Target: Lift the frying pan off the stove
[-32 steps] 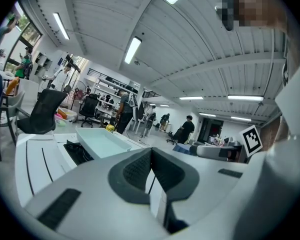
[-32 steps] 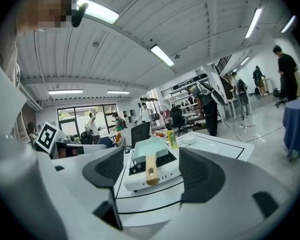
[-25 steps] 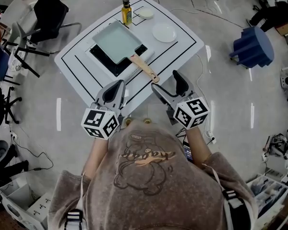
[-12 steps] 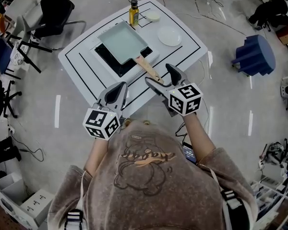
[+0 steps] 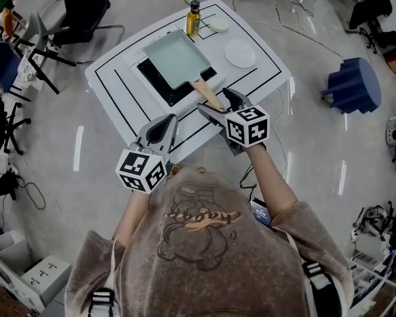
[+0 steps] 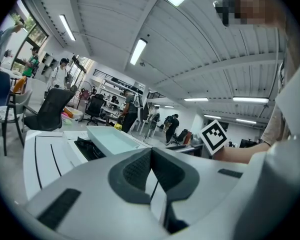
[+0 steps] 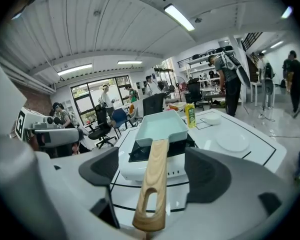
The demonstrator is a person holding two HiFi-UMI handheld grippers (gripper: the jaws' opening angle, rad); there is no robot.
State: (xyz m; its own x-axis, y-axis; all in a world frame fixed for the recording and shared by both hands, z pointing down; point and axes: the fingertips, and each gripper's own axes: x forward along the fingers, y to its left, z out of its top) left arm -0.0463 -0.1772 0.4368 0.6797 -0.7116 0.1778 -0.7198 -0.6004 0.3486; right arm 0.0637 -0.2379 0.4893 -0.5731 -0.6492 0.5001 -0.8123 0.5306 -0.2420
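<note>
The pan [image 5: 177, 58], a pale rectangular one with a wooden handle [image 5: 207, 94], sits on the stove [image 5: 160, 88] near the middle of the white table [image 5: 119, 101]. The handle juts off the stove's front edge toward the person. In the right gripper view the pan [image 7: 162, 126] rests on the black top of the stove [image 7: 152, 165], and the handle [image 7: 152, 186] runs straight down the middle of the frame, its slotted end nearest the camera.

The right gripper [image 5: 219, 102] has its 2 jaws spread wide, 1 on each side of the handle's end. In its own view the right gripper [image 7: 155, 175] shows a clear gap between each pad and the wood, so it grips nothing.

The left gripper [image 5: 160, 125] hangs over the table's near edge, left of the handle and apart from it. In the left gripper view its jaws are pressed together with nothing between them, and the left gripper [image 6: 151, 166] points toward the pan [image 6: 112, 139] and stove [image 6: 90, 149]. The right gripper's marker cube [image 6: 213, 136] shows to its right.

Beyond the pan stand a bottle [image 5: 193, 18] and a small bowl [image 5: 218, 24]. A plate [image 5: 241, 53] lies to the pan's right, apart from the stove. A blue stool [image 5: 356, 84] stands on the floor well to the right of the table.
</note>
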